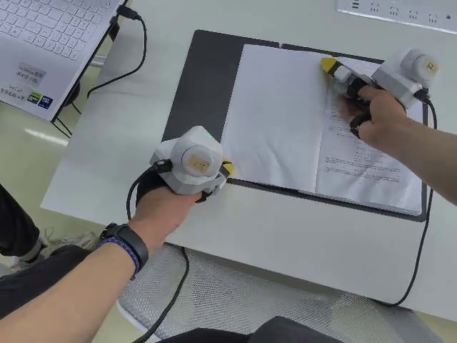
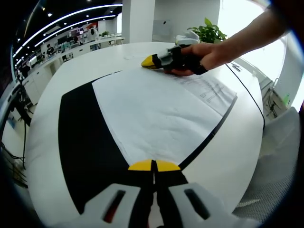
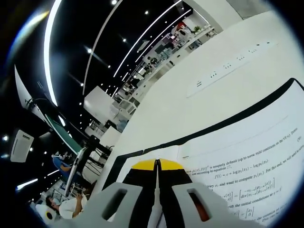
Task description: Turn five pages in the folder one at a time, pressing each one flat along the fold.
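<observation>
Laptop: the laptop (image 1: 43, 50) sits well off to the left of the left tongs, out of the play.

Surface: a white surface (image 1: 285, 236) carries everything, with bare room on the near side of both tongs.

Left tongs: the left tongs (image 2: 154, 165) are closed, yellow tips meeting with nothing visible between them. They are parked at the near edge of the pages, and I'd say that steadies the book while the other hand works.

Folder: here's the task's thing, the black folder (image 1: 193, 86), lying open and flat. It runs from just ahead of the left tongs across to beneath the right tongs.

Blank page: the blank page (image 1: 275, 114) lies flat between the two tongs. Its near edge is right at the left tips.

Fold: the fold (image 1: 323, 143) runs back from the right tongs toward the near edge.

Right tongs: the right tongs (image 3: 156, 165) are closed too, tips down at the far end of the fold. They look set to press along the crease.

Printed page: the printed page (image 1: 371, 164) is under and to the right of the right tongs.

Power strip: the power strip (image 1: 400, 11) lies beyond the right tongs, apart.
</observation>
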